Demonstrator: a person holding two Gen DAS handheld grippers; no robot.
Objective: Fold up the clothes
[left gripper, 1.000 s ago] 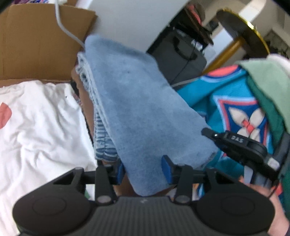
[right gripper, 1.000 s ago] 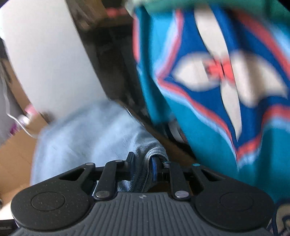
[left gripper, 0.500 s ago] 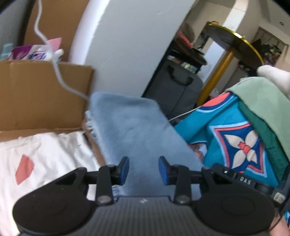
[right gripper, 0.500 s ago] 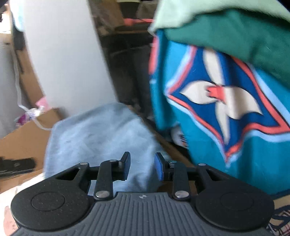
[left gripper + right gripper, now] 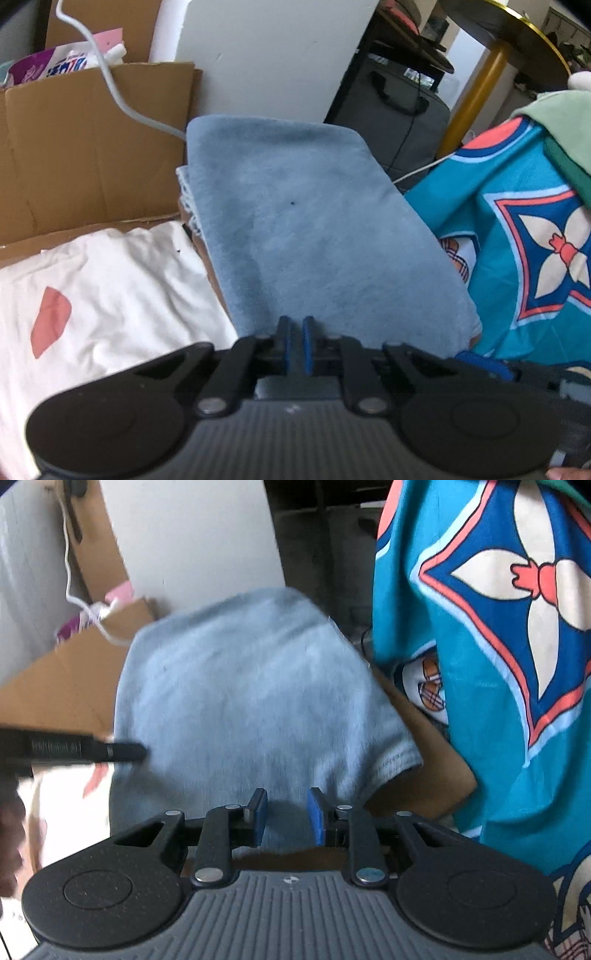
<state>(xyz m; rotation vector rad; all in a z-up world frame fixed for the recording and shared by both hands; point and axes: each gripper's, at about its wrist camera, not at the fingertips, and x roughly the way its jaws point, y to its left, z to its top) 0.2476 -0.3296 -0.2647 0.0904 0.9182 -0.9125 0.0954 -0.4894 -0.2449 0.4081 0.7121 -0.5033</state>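
Folded blue garment [image 5: 314, 236]: pale blue, soft-napped cloth, folded to a thick rectangular pad with layered, fraying edges showing at its left side. Lies on a brown surface, between a white garment [image 5: 110, 295] on the left and a teal patterned cloth [image 5: 517, 236] on the right. Stitched hem visible at the near right corner in the right wrist view [image 5: 391, 764].

Left gripper [image 5: 294, 345]: blue-padded fingers drawn almost together, a narrow slit between them; nothing seen in the slit. Tips sit at the near edge of the folded blue garment; contact cannot be judged.

Right gripper [image 5: 286, 819]: fingers parted by a moderate gap, holding nothing, poised at the garment's near edge. A blurred view of the left tool's black finger crosses the left of this view.

White garment: rumpled, with a coral-red patch print [image 5: 50, 325].

Teal patterned cloth: hangs at right; blue diamond outlined in coral, with a cream four-petal motif. A small round cartoon print shows lower down [image 5: 424, 686]; no lettering legible.

Green cloth [image 5: 561, 125]: pale and dark green layers above the teal cloth.

Cardboard box [image 5: 85, 147]: open flaps behind the garments, holding a pink-and-purple packet [image 5: 55, 66] with blue printed characters, unreadable.

White cable [image 5: 122, 99]: trails across the box.

Dark bag [image 5: 395, 110]: behind, beside a gold table leg [image 5: 476, 96].
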